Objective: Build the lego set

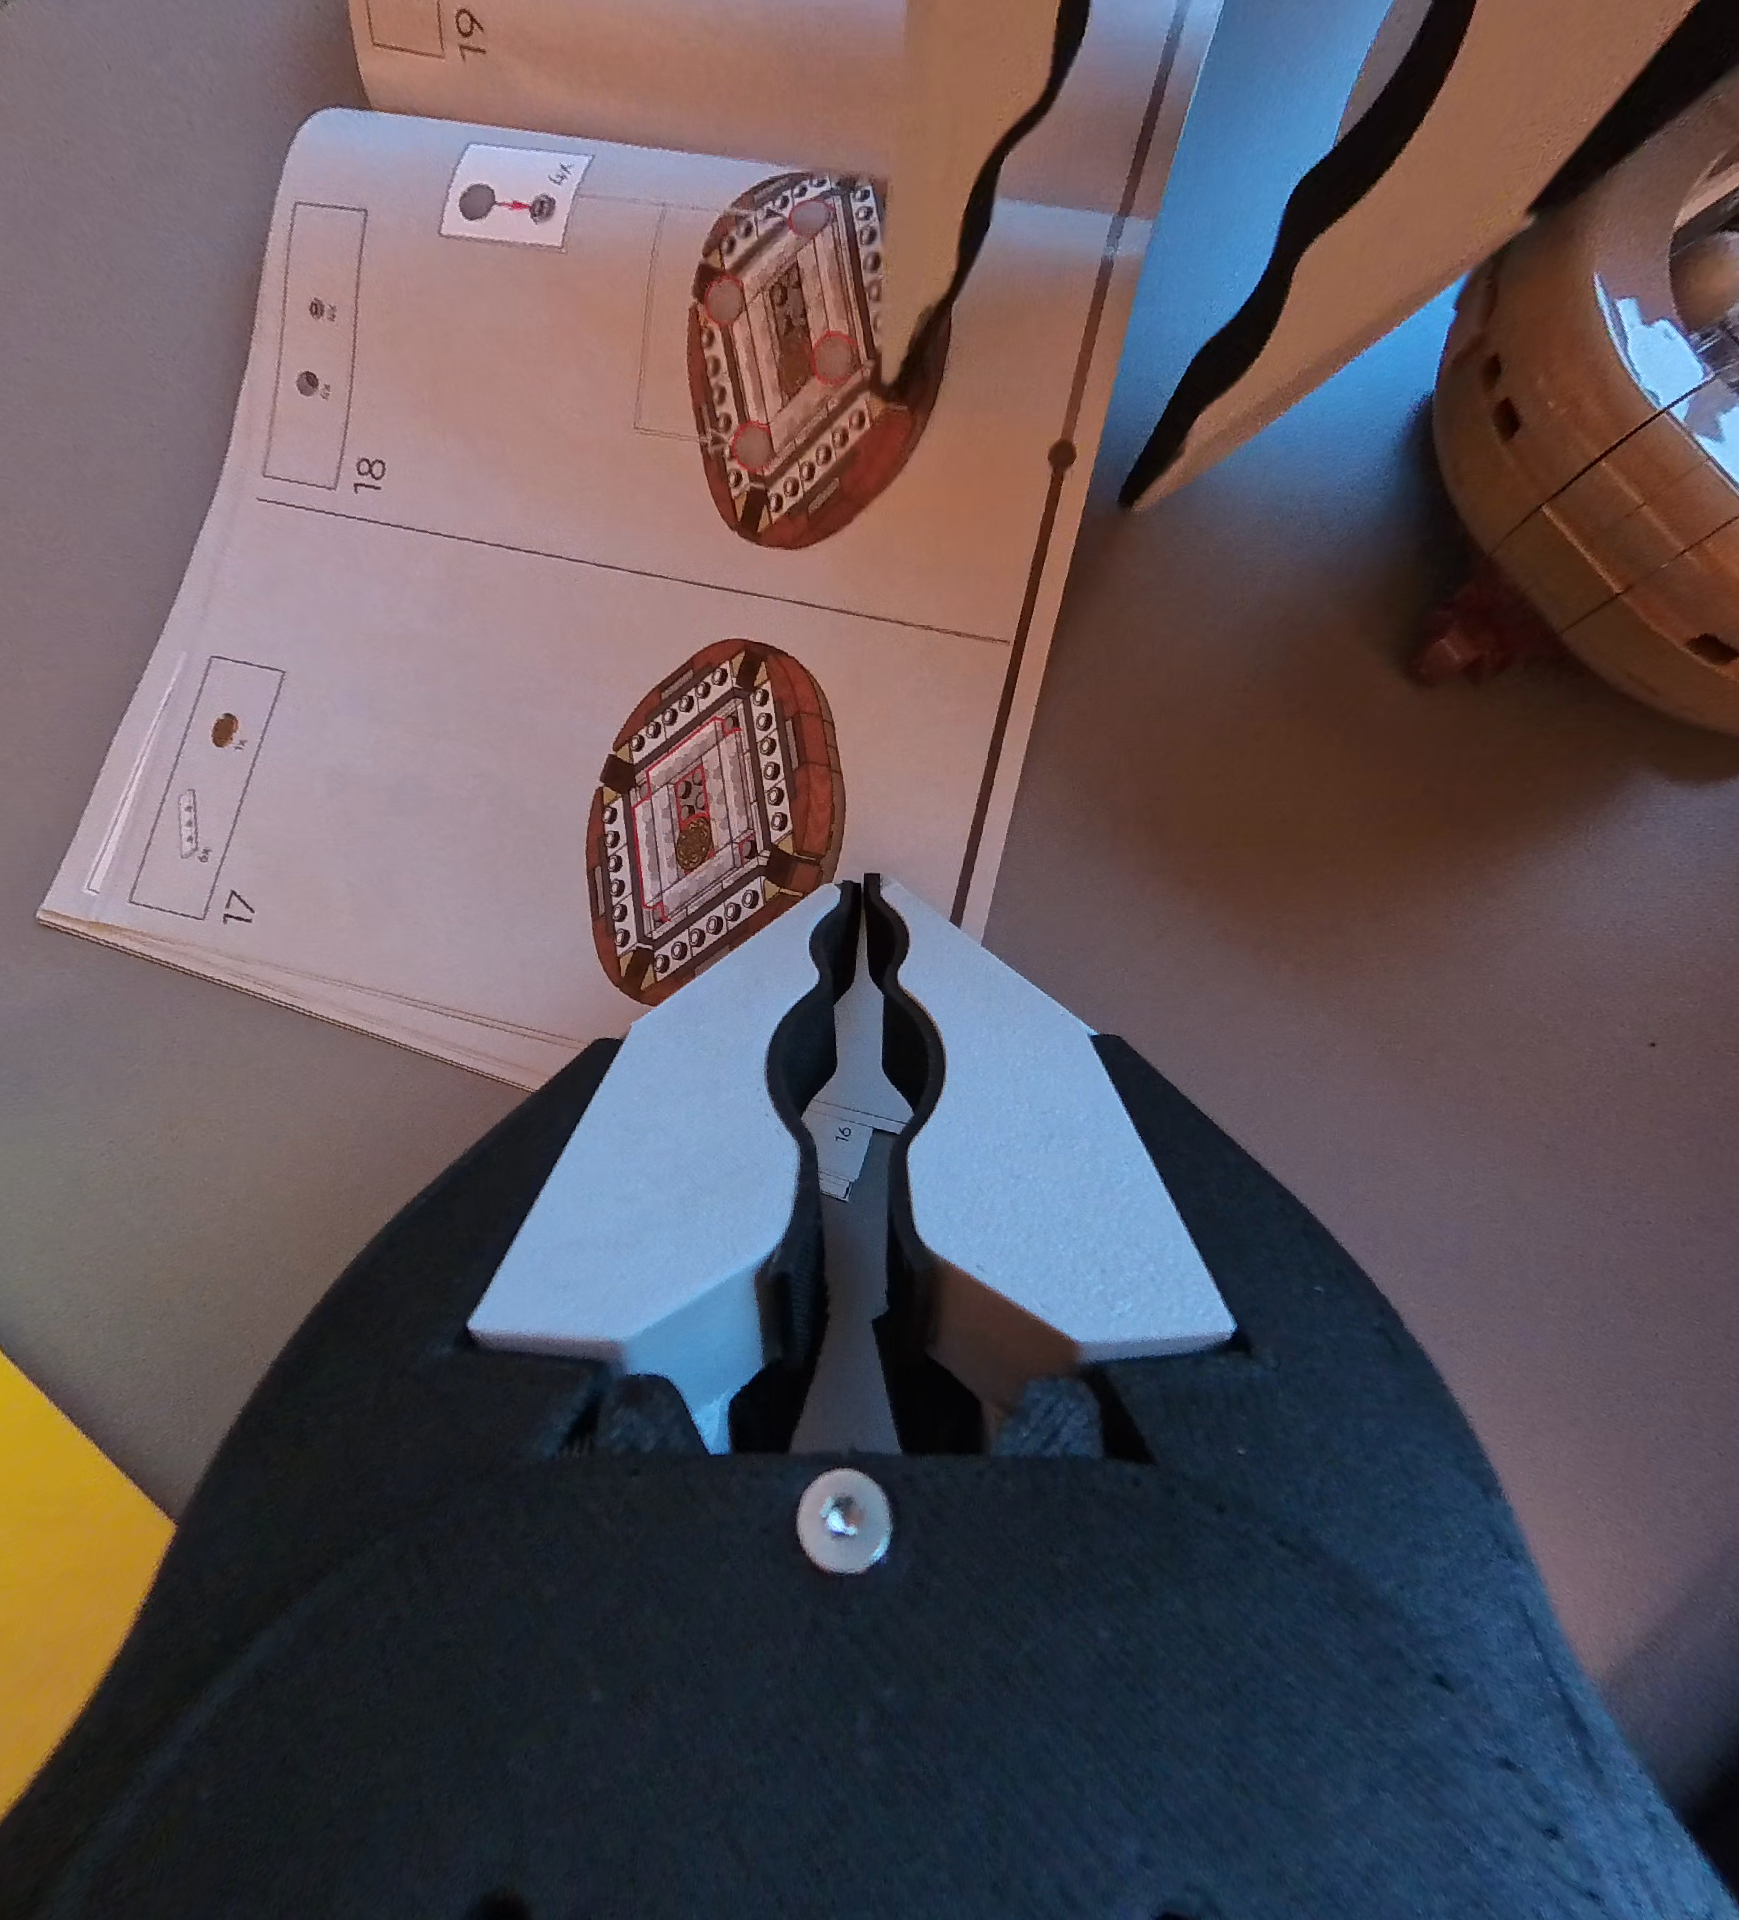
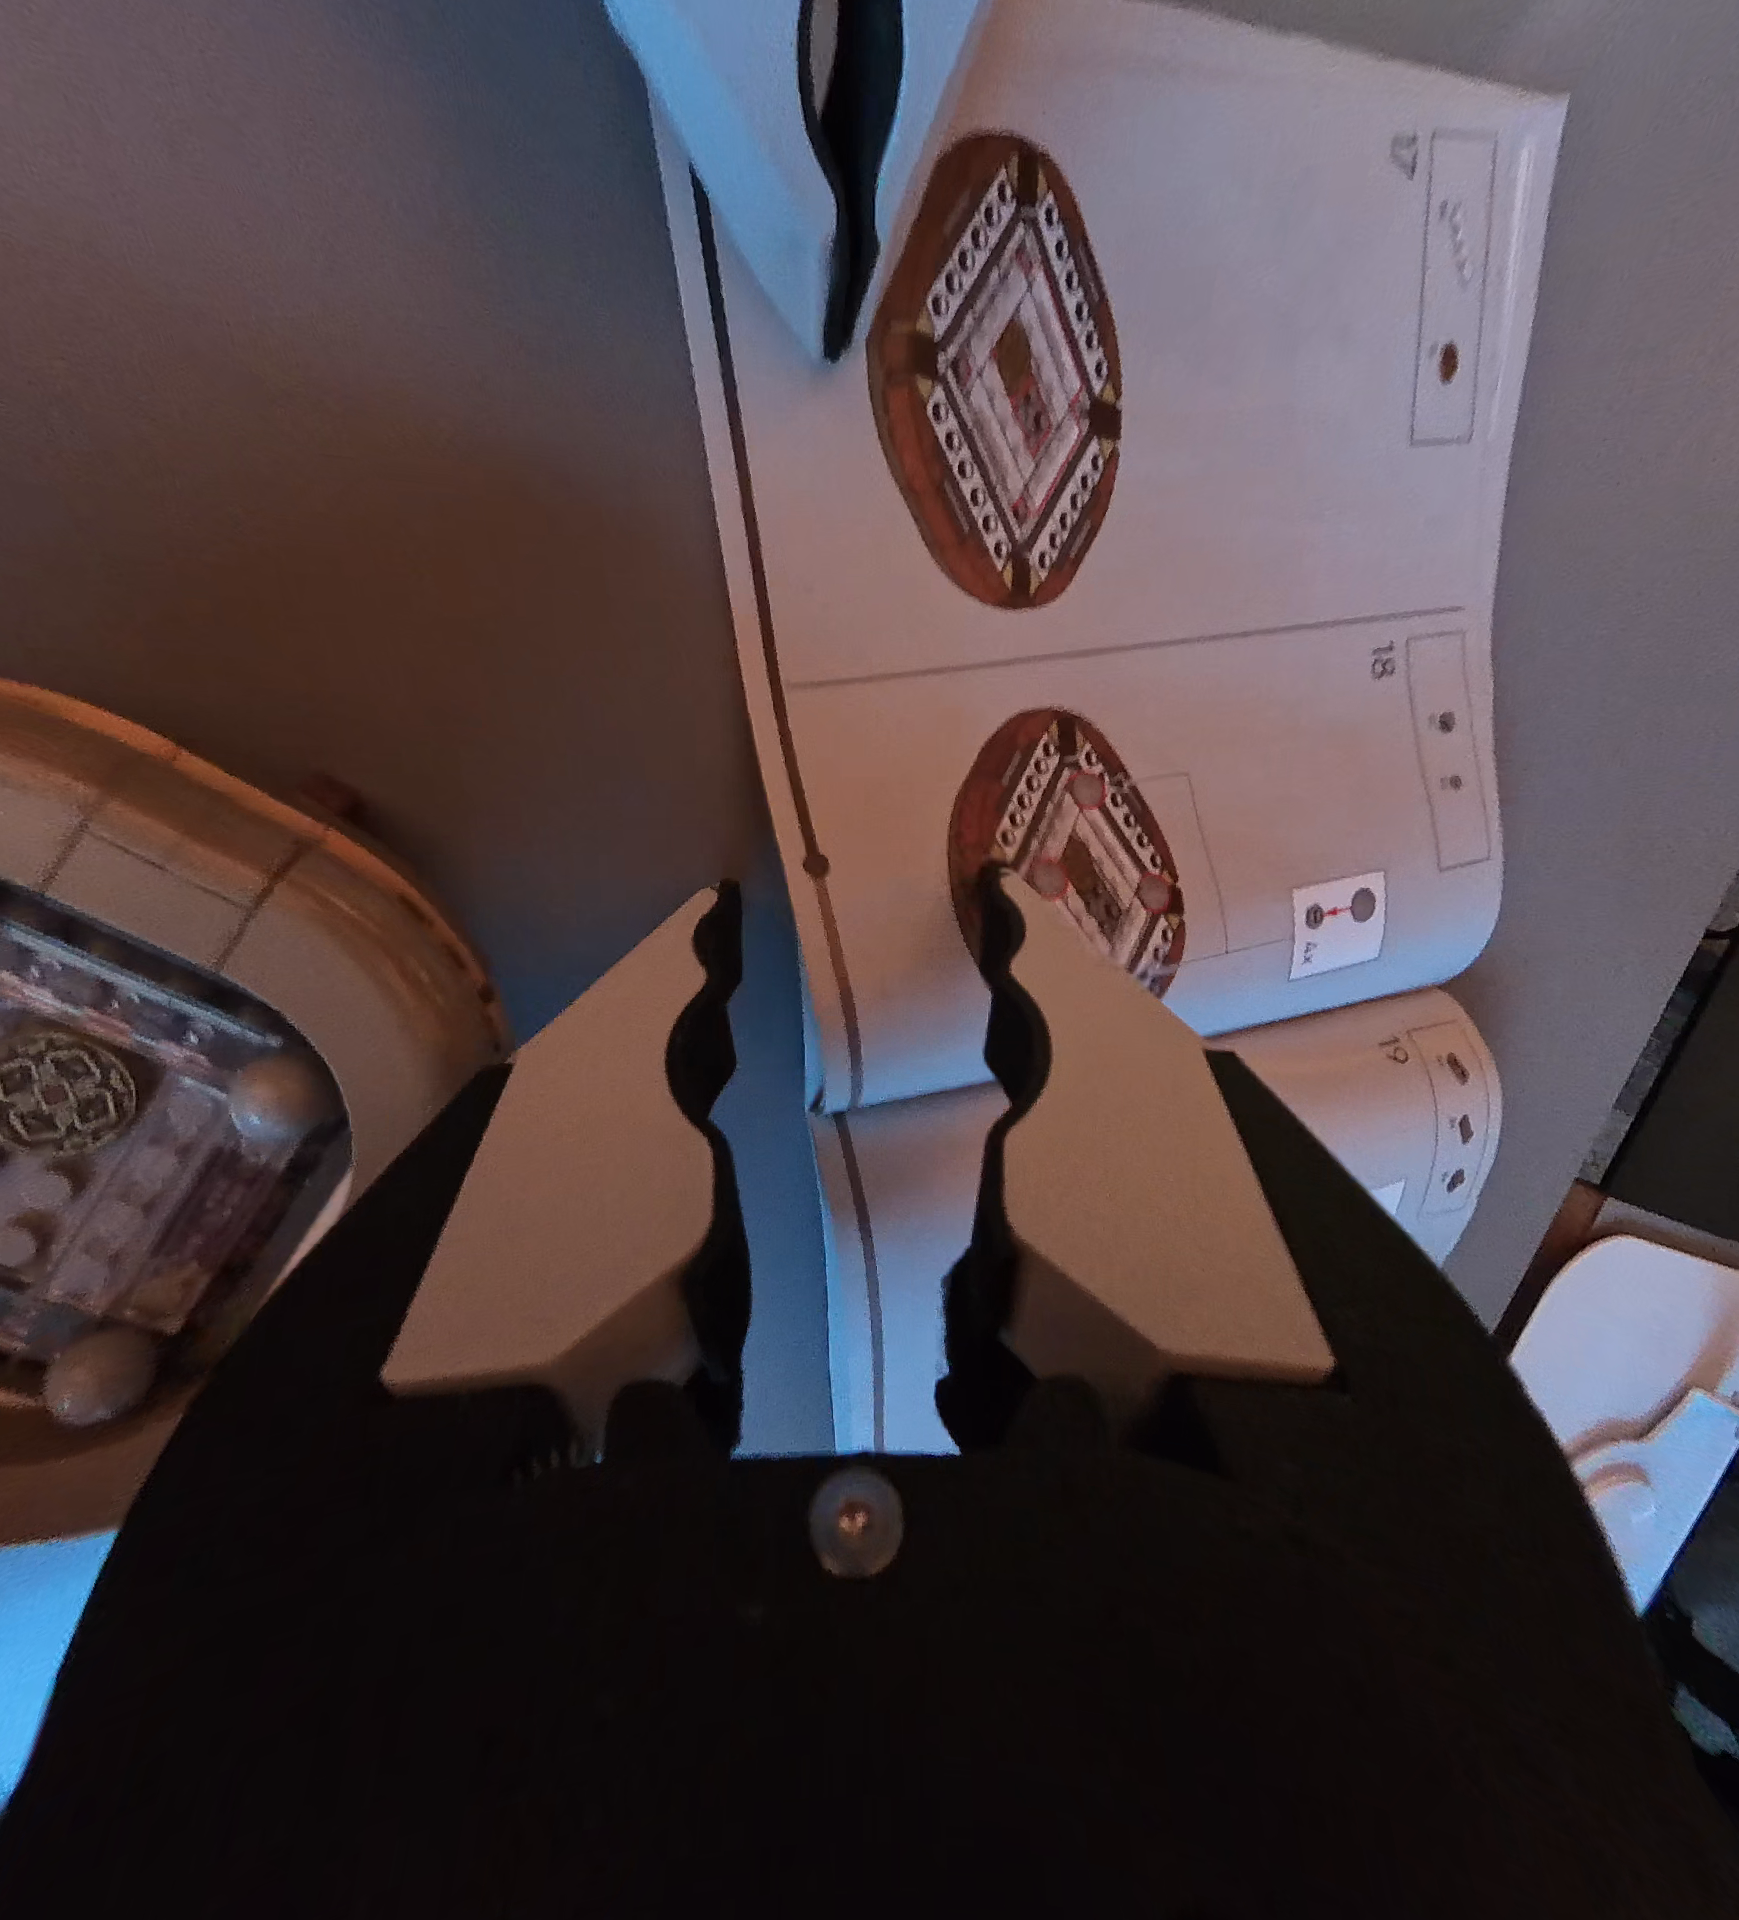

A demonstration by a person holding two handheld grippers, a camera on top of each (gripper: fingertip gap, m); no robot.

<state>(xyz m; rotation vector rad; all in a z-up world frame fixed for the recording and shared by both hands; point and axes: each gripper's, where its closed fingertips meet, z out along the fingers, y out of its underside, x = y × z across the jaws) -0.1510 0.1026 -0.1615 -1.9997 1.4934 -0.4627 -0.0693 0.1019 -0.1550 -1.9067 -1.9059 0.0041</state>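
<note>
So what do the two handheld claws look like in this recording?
Both match: the left claw and right claw each have a matte black, textured plastic body with a silver screw at its centre, carrying two pale grey wedge-shaped fingers lined with wavy black rubber pads. No cables, sleeves or hands show.

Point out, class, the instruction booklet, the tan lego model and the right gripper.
instruction booklet [image 1: 553,582]: left wrist view, bare part of the open page.
tan lego model [image 1: 1613,582]: left wrist view, its curved tan side wall.
right gripper [image 2: 860,896]: right wrist view, midway between its parted fingertips.
</note>
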